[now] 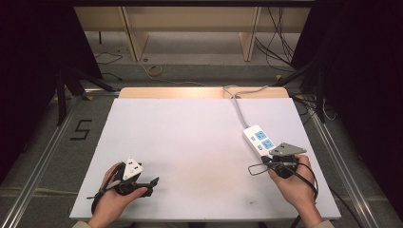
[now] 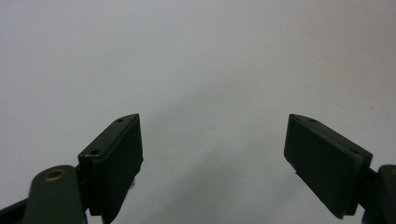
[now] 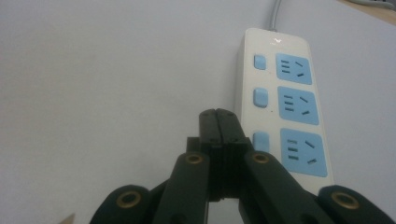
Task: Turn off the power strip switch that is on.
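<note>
Power strip (image 3: pixel 280 102), white with three blue sockets and a switch beside each, is seen lying near the right edge of the table (image 1: pixel 190 142), its grey cable (image 1: pixel 236 105) running to the far edge. The right gripper (image 3: pixel 218 122) is held just beside the nearest switch (image 3: pixel 261 141), fingers clenched on nothing. The left gripper (image 2: pixel 212 154), fingers released, is kept over bare table near the near-left corner. A press made off-centre could be expected to slip between switch and socket, or the unbraced strip could be pushed aside.
</note>
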